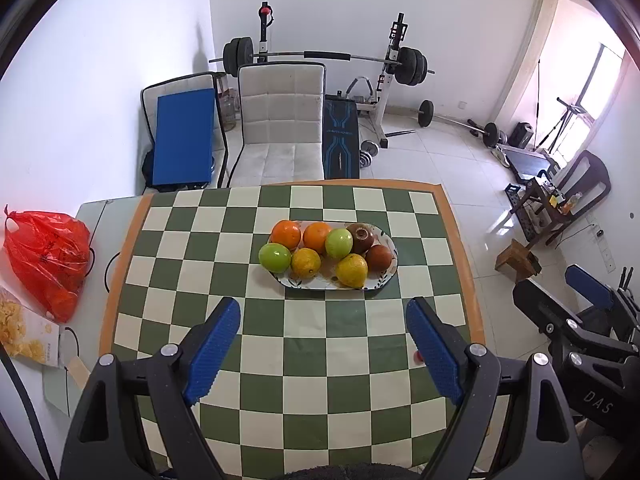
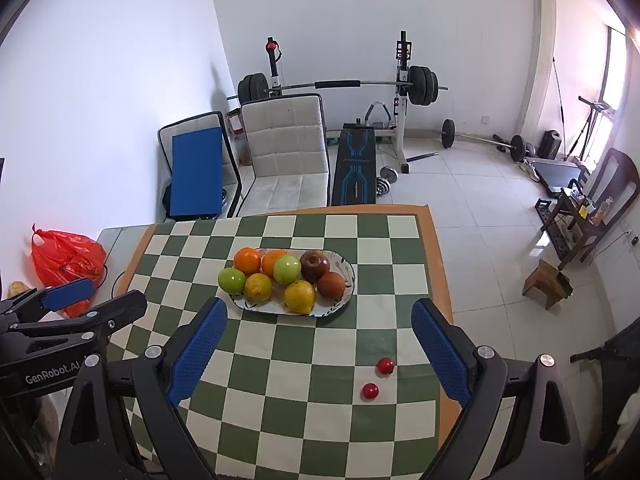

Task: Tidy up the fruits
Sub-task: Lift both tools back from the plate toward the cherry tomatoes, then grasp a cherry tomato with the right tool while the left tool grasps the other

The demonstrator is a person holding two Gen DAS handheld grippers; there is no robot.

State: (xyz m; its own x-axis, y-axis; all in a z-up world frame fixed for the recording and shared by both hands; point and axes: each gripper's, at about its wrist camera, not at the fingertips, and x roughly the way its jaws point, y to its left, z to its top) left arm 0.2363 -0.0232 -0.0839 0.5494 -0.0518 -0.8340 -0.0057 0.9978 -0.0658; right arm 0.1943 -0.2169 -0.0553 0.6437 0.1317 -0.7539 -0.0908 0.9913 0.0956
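Here, my checkered table (image 1: 304, 360) fills mid-frame, gym gear behind.
Both grippers, left gripper (image 1: 322, 354) and right gripper (image 2: 320, 354), gape wide, empty, below the fruit plate (image 2: 340, 300).

Gripper fingers (image 1: 218, 346) are faced w/ blue dimpled rubbery pads on matt black plastic arms, w/ bright metal pivot pins. The checked cloth (image 2: 320, 432) is seen as smooth and matt. The plate (image 2: 344, 280) looks glazed; green apples (image 1: 274, 257) glossy. The red bag (image 1: 46, 258) is thin crinkled plastic.
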